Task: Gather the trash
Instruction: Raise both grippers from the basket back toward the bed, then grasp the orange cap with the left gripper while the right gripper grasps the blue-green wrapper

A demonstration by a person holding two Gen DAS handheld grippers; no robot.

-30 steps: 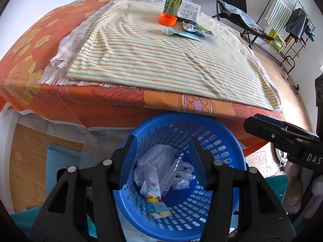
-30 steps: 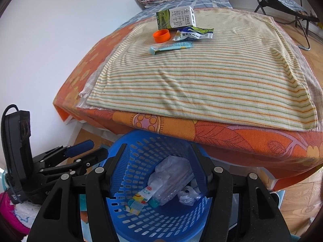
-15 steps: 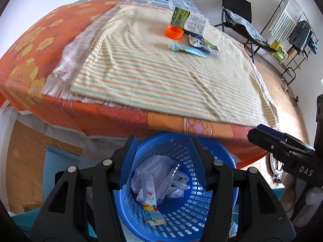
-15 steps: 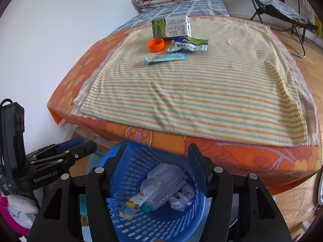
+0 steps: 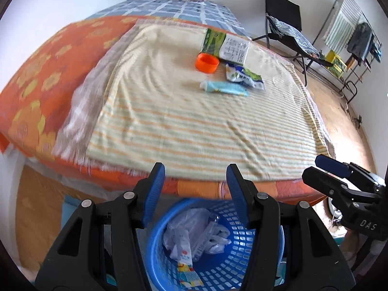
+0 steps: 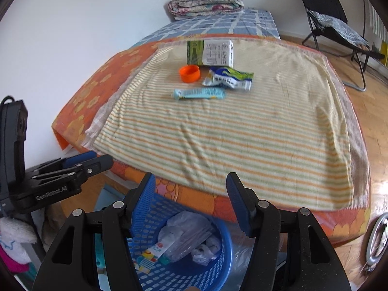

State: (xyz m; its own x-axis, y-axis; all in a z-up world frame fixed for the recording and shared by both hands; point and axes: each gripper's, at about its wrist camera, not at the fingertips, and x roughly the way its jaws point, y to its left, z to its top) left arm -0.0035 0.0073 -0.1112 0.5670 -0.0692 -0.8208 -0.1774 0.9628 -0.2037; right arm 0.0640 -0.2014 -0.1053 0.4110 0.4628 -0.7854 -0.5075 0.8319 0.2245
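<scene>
A blue plastic basket [image 5: 257, 262] [image 6: 213, 266] sits on the floor at the foot of the bed and holds crumpled plastic bags and wrappers. On the striped towel [image 5: 194, 121] [image 6: 242, 133] lie an orange cap [image 5: 206, 63] [image 6: 189, 73], a green-and-white carton [image 5: 225, 46] [image 6: 210, 52], a crumpled blue-green wrapper [image 5: 243, 76] [image 6: 229, 78] and a light blue tube [image 5: 224, 88] [image 6: 199, 93]. My left gripper [image 5: 196, 172] and right gripper [image 6: 189, 181] are both open and empty, above the basket at the bed's near edge.
The bed has an orange flowered cover [image 5: 36, 92]. A folded quilt [image 6: 206, 0] lies at its far end. A black folding chair [image 6: 332, 21] and a clothes rack [image 5: 351, 31] stand on the wooden floor to the right.
Both grippers have risen and tilted up from over the basket toward the bed top, so the trash on the towel looks nearer. Both stay open and empty.
</scene>
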